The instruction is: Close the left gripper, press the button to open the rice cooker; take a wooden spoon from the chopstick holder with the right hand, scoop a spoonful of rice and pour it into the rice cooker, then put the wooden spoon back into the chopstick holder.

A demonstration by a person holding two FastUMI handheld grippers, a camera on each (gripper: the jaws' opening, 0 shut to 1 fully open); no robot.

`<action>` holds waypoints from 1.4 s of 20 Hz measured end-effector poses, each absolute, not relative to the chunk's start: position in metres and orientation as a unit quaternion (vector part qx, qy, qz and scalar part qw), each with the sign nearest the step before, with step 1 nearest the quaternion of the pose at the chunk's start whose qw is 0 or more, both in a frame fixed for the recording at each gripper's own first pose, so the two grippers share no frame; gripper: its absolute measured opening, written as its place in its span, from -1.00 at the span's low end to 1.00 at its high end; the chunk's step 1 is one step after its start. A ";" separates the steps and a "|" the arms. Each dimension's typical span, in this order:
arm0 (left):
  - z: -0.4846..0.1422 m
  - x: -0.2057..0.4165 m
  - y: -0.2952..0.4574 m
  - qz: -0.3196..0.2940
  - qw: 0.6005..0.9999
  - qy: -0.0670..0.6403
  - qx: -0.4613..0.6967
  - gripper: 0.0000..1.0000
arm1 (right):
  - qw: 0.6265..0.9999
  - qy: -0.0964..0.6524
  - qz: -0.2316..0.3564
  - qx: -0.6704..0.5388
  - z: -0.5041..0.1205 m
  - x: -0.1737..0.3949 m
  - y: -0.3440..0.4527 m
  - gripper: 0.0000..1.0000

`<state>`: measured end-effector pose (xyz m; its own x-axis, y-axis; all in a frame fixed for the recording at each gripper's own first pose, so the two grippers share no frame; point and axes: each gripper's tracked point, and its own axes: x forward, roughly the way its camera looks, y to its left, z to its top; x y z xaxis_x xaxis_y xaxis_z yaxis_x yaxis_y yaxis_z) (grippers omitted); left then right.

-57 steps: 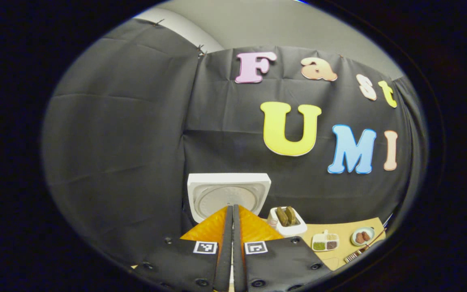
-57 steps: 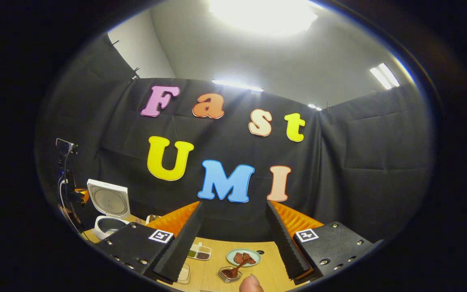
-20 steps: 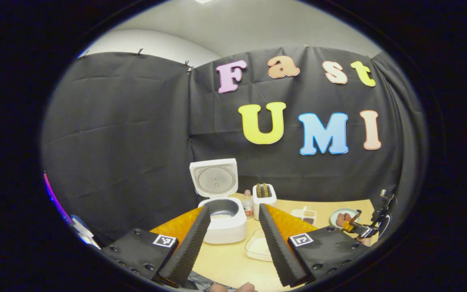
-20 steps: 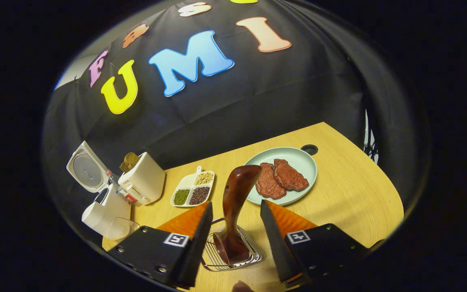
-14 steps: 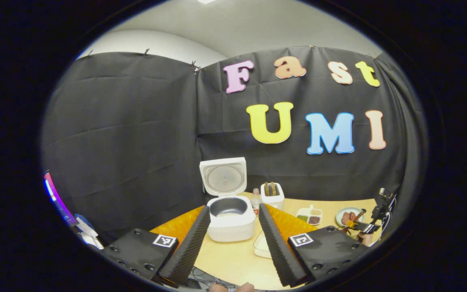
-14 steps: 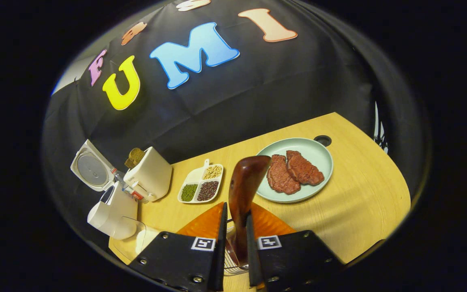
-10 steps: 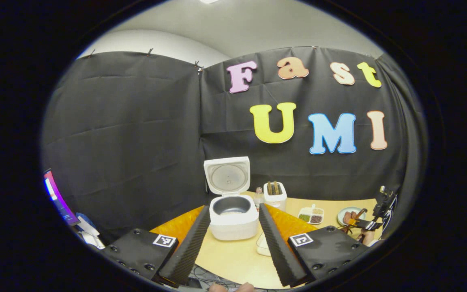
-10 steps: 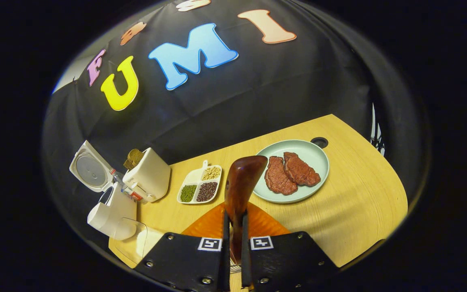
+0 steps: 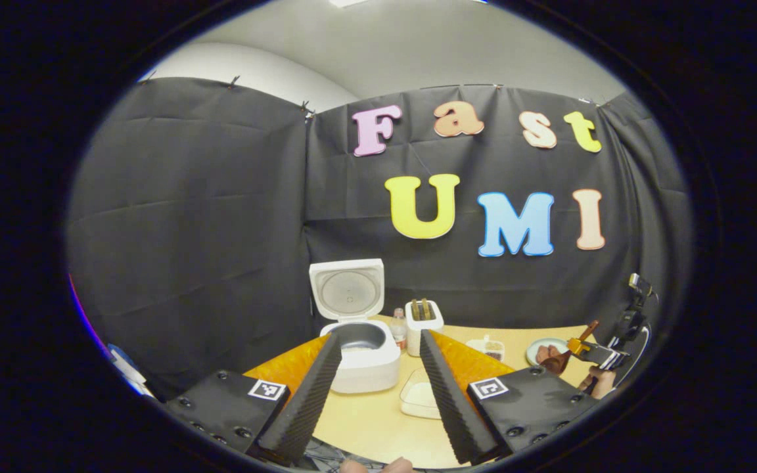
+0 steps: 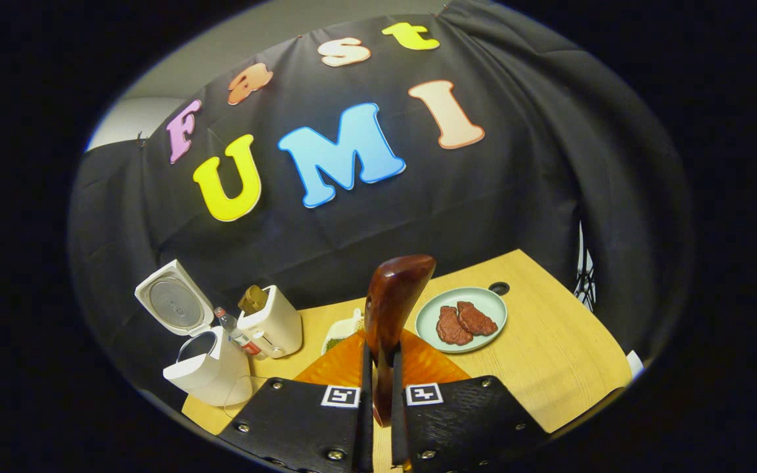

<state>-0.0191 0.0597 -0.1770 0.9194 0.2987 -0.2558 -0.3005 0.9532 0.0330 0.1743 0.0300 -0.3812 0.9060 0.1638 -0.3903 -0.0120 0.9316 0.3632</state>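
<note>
In the right gripper view we see our right gripper (image 10: 378,368) clamped on the wooden spoon (image 10: 391,309), both fingers pressed against its handle. The lower end of the spoon drops out of sight between the fingers, so we cannot see its bowl or the chopstick holder from here. In the left gripper view our left gripper (image 9: 374,371) has its fingers spread wide apart, holding nothing.

Just beyond the left fingers a clear container (image 9: 421,401) sits on the wooden table (image 9: 365,427), with something pale in it that we cannot make out; one finger cuts off part of it. Behind it stands the rice cooker (image 9: 360,358), lid up, its dark inner pot exposed with a pale patch low inside. A small bottle (image 9: 398,328) and a toaster (image 9: 423,318) holding two slices stand beside the cooker.

Farther right in the right gripper view, a divided dish (image 10: 342,332) is mostly hidden behind the spoon, and a pale green plate (image 10: 431,315) carries two pieces of red meat (image 10: 462,322). At the far edge of the left gripper view, small and hard to read, we can see the other gripper holding the spoon near that plate.
</note>
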 end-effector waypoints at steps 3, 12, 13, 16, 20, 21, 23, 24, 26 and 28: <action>-0.171 -0.037 0.088 0.128 0.985 0.111 -0.018 0.73 | 0.966 0.189 0.041 0.171 -0.341 0.148 0.051 -0.77; -0.148 -0.113 0.240 0.134 0.986 0.049 -0.092 0.70 | 0.996 0.077 0.007 0.044 -0.227 0.070 0.125 -0.78; -0.144 -0.115 0.250 0.132 0.986 0.042 -0.091 0.82 | 0.996 0.076 0.023 0.040 -0.220 0.066 0.141 -0.78; -0.139 -0.115 0.269 0.129 0.988 0.030 -0.082 0.70 | 0.989 0.099 0.075 0.074 -0.220 0.061 0.188 -0.78; -0.139 -0.109 0.288 0.142 0.986 0.020 -0.082 0.70 | 0.977 0.143 0.135 0.087 -0.252 0.081 0.233 -0.77; -0.144 -0.106 0.293 0.151 0.985 0.024 -0.081 0.69 | 0.975 0.154 0.139 0.083 -0.265 0.089 0.239 -0.77; -0.153 -0.099 0.304 0.168 0.982 0.032 -0.074 0.83 | 0.968 0.184 0.148 0.082 -0.304 0.106 0.256 -0.77; -0.157 -0.095 0.310 0.176 0.981 0.038 -0.066 0.96 | 0.963 0.206 0.152 0.080 -0.330 0.115 0.266 -0.77; -0.167 -0.084 0.324 0.201 0.977 0.059 -0.040 0.82 | 0.952 0.251 0.156 0.076 -0.379 0.130 0.279 -0.77; -0.168 -0.074 0.334 0.221 0.973 0.068 -0.025 0.82 | 0.943 0.287 0.154 0.072 -0.419 0.148 0.291 -0.77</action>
